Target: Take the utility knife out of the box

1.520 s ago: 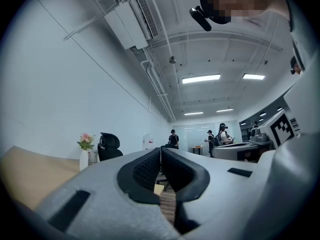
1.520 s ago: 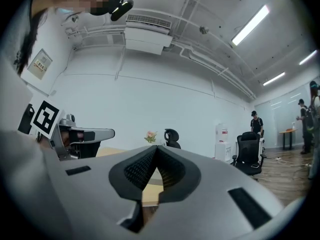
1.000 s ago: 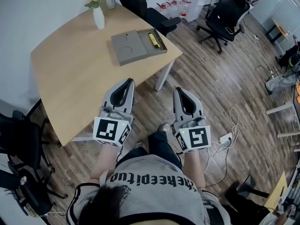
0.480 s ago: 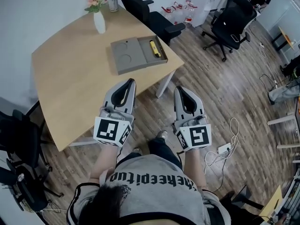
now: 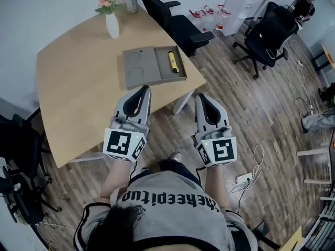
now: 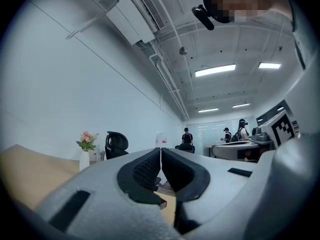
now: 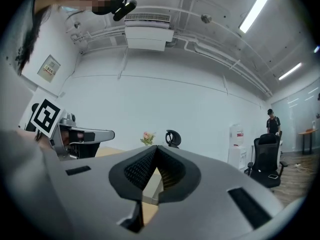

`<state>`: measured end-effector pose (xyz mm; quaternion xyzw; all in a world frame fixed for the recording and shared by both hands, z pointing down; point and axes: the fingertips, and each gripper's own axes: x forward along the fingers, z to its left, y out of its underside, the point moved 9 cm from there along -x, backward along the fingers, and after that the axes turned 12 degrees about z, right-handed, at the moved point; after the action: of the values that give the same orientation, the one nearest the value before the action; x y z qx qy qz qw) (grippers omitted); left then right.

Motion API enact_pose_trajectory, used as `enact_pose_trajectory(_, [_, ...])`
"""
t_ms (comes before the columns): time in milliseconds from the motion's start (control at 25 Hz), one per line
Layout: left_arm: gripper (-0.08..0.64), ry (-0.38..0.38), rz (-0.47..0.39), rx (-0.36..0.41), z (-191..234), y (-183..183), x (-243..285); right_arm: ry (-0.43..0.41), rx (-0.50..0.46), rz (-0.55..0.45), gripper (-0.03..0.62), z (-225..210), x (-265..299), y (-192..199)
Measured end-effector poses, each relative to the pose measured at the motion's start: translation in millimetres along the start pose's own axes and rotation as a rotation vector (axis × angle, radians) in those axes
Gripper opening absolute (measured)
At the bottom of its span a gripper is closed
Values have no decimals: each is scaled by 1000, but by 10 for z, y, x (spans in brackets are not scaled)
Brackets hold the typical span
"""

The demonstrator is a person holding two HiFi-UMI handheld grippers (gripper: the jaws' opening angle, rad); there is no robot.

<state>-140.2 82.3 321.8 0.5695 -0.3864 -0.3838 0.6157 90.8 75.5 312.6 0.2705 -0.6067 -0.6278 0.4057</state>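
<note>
Step in hand: the approach, as I judge it; both tools are on the person's side of the shallow grey rectangular box (image 5: 160, 67), and the slim yellow utility knife (image 5: 171, 60) is untouched
Knife: it lies flat in the box's right-hand compartment, lengthwise along the compartment, beside the half with two round recesses
Box: it lies open near the corner of the pale wooden table (image 5: 78, 88), with a white vase of pink flowers (image 5: 112, 25) beyond its far left side
Doing it well: I would pick one tool for the grasp, most likely the right, since the knife is in the box's right half; part its jaws before it gets to the box, tip it nose-down over the compartment and close across the knife's narrow width near its middle; the other tool could press on the box's recessed half so the box does not slide or lift
Left gripper (image 5: 140, 90): jaws pressed together with nothing between them; in the head view its tip shows at the box's near edge, though the height above it cannot be told
Right gripper (image 5: 203, 95): jaw tips meet, empty; it is to the box's near right, off the table and over the wood floor
Hand pose: both forearms reach forward side by side, tools roughly level, noses toward the box, marker cubes toward the person
</note>
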Motion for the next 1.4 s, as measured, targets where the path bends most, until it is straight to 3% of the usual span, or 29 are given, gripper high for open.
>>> enact_pose_trajectory(560, [21, -96, -9, -24, -393, 23, 630, -108, 3, -18, 6, -827, 204, 101])
enact_pose_trajectory(880, [21, -135, -36, -37, -499, 5, 682, -135, 74, -55, 6, -1024, 217, 158])
enact_pose_trajectory(1400, [21, -86, -18, -52, -283, -4, 1037, -103, 88, -33, 6, -1135, 512, 178])
